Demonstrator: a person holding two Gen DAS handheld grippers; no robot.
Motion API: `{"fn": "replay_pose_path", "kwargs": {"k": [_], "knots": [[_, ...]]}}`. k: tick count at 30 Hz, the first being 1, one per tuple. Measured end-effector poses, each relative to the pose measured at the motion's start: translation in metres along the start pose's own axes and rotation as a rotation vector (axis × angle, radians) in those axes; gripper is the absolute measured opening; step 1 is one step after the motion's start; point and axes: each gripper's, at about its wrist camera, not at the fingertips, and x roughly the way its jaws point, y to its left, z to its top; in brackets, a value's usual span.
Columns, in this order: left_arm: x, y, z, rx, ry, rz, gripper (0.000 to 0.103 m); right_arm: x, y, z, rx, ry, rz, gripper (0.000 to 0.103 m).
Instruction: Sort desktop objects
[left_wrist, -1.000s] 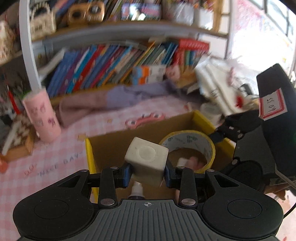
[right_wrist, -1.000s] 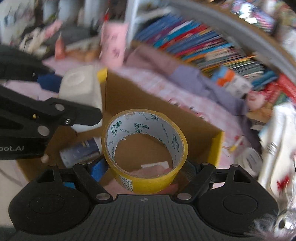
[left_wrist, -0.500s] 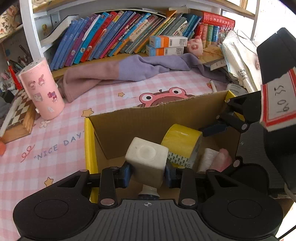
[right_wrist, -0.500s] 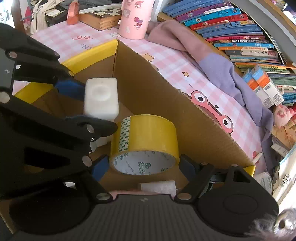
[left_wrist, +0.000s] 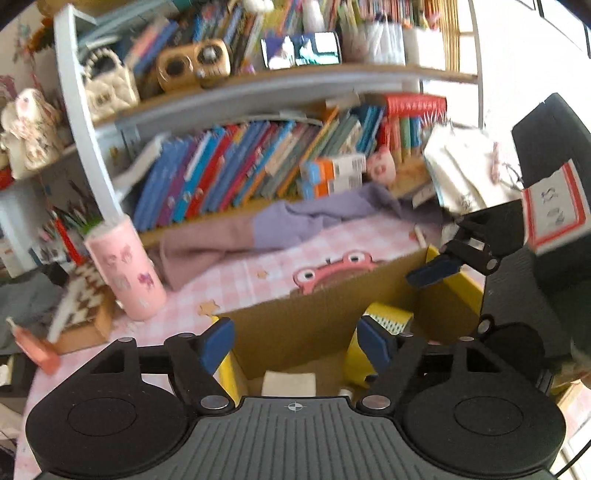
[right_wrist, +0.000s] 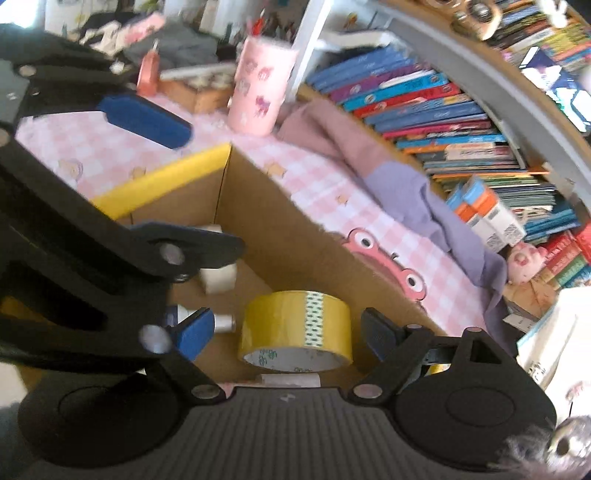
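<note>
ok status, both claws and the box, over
Left claw opening, nothing between its pads. Right claw opening, pads clear of the tape roll. Roll and white block lie in the cardboard box. Nothing in the way.

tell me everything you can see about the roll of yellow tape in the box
The yellow tape roll is a wide ring of glossy yellow packing tape with a white inner core printed with small green marks. A band of the same green-on-white print crosses its outer face. It lies inside the cardboard box on the box floor, slightly tilted, its open core facing the right gripper. That gripper's fingers stand on either side of it without pressing on it; they are opening.
</note>
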Motion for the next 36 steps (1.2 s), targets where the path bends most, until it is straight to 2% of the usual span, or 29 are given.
{"fn": "replay_pose_path", "kwargs": {"k": [4, 8, 14, 19, 27, 36], "knots": [[-0.030, 0.008, -0.002, -0.041, -0.061, 0.035, 0.079, -0.029, 0.002, -0.003, 0.043, -0.068, -0.018, 0.086], [-0.065, 0.023, -0.010, -0.118, -0.124, 0.074, 0.087, -0.060, 0.006, -0.009, 0.087, -0.131, -0.047, 0.086], [-0.107, 0.046, -0.028, -0.193, -0.180, 0.108, 0.088, -0.102, 0.023, -0.019, 0.158, -0.214, -0.081, 0.087], [-0.132, 0.060, -0.046, -0.220, -0.190, 0.127, 0.089, -0.129, 0.043, -0.028, 0.204, -0.246, -0.118, 0.087], [-0.157, 0.065, -0.077, -0.226, -0.162, 0.113, 0.095, -0.154, 0.081, -0.038, 0.310, -0.275, -0.175, 0.087], [-0.180, 0.063, -0.127, -0.216, -0.145, 0.156, 0.096, -0.170, 0.139, -0.067, 0.516, -0.243, -0.213, 0.088]]}}
